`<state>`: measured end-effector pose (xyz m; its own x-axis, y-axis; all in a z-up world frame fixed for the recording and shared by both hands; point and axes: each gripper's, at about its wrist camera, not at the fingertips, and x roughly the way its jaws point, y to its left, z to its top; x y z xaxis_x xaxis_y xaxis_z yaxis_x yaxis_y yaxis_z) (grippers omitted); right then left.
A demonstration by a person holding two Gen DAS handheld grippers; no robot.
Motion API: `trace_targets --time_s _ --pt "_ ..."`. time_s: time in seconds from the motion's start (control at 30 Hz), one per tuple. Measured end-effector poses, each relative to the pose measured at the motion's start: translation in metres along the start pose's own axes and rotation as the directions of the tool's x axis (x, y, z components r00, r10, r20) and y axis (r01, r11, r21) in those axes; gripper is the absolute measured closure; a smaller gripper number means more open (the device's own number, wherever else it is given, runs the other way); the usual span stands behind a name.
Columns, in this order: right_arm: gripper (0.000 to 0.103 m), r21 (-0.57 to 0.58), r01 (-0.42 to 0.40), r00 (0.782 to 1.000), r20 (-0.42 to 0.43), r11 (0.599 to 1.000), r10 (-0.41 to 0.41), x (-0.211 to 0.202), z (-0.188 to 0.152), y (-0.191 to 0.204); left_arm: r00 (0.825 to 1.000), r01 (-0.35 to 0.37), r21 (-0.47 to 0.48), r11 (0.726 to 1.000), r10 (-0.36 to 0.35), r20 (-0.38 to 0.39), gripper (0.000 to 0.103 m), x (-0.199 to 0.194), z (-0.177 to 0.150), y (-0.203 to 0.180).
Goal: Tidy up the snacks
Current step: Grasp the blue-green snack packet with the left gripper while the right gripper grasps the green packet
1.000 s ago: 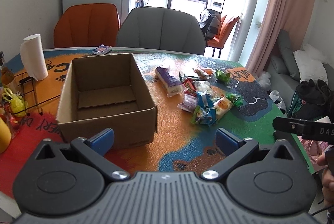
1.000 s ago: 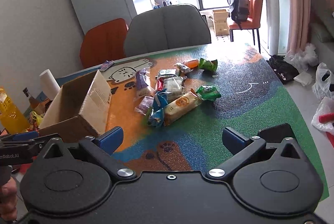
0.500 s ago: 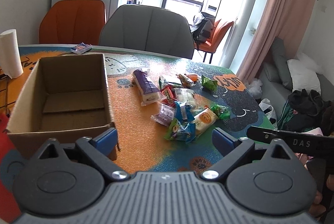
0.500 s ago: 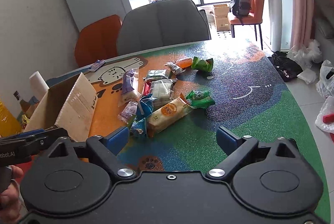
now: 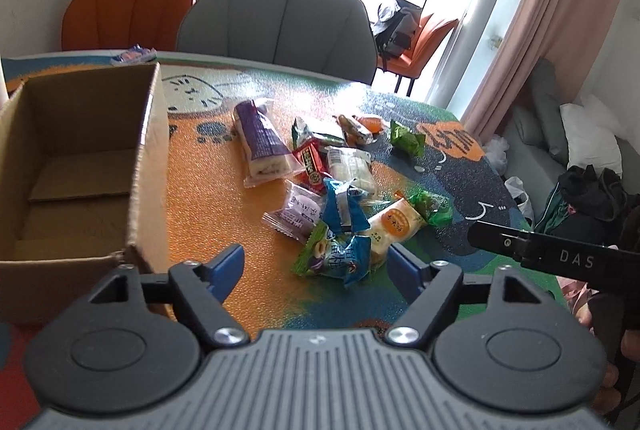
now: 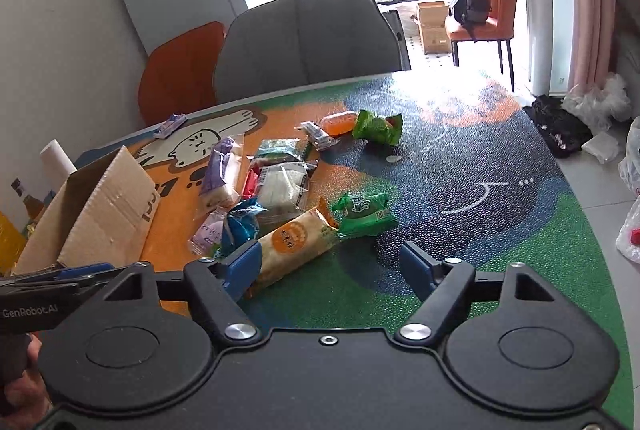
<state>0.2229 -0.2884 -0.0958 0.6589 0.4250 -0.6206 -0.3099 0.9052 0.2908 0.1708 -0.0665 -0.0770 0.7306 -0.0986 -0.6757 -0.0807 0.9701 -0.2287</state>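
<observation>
A pile of wrapped snacks lies mid-table on the patterned mat. It includes a long purple packet (image 5: 262, 141), a red one (image 5: 310, 161) and a cream packet with an orange label (image 6: 296, 244). An open, empty cardboard box (image 5: 148, 149) stands left of the pile. My left gripper (image 5: 316, 266) hovers just short of a crumpled blue-green packet (image 5: 340, 254), its jaws closing with nothing pressed between the pads. My right gripper (image 6: 331, 264) is also closing, and its left fingertip hides the near end of the orange-label packet. A green packet (image 6: 364, 211) lies just beyond.
A grey chair (image 5: 280, 25) and an orange chair (image 5: 128, 5) stand behind the table. A paper towel roll (image 6: 56, 157) and bottles are at the far left. A small packet (image 5: 134, 54) lies near the far edge. The table's rim (image 6: 600, 230) curves on the right.
Both grippers have come forward and lower toward the snack pile, which now looks larger and nearer. Both pairs of jaws have narrowed. The box has slid to the left of the left view.
</observation>
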Motion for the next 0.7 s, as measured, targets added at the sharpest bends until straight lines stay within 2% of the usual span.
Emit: trace_targets --time_s 0.33,0.57,0.63,0.7 --pt "0.034 0.041 -0.014 0.998 -0.057 0.999 0.016 0.035 0.006 -0.020 0.996 0.007 0.000 1.000 -0.007 -0.089 0.037 0.051 0.006 -0.006" --pt "0.036 0.036 -0.011 0.996 -0.089 0.999 0.015 0.058 0.015 -0.028 0.987 0.013 -0.025 1.000 -0.017 -0.157 0.039 0.077 0.008 -0.004" --pt "0.036 0.032 -0.006 0.995 -0.096 0.999 0.009 0.065 0.018 -0.029 0.983 0.036 -0.036 0.999 -0.042 -0.180 0.049 0.082 0.008 -0.005" --pt "0.037 0.036 -0.007 0.995 -0.100 0.999 0.011 0.072 0.021 -0.031 0.983 0.042 -0.036 0.998 -0.048 -0.180 0.053 0.081 0.008 -0.004"
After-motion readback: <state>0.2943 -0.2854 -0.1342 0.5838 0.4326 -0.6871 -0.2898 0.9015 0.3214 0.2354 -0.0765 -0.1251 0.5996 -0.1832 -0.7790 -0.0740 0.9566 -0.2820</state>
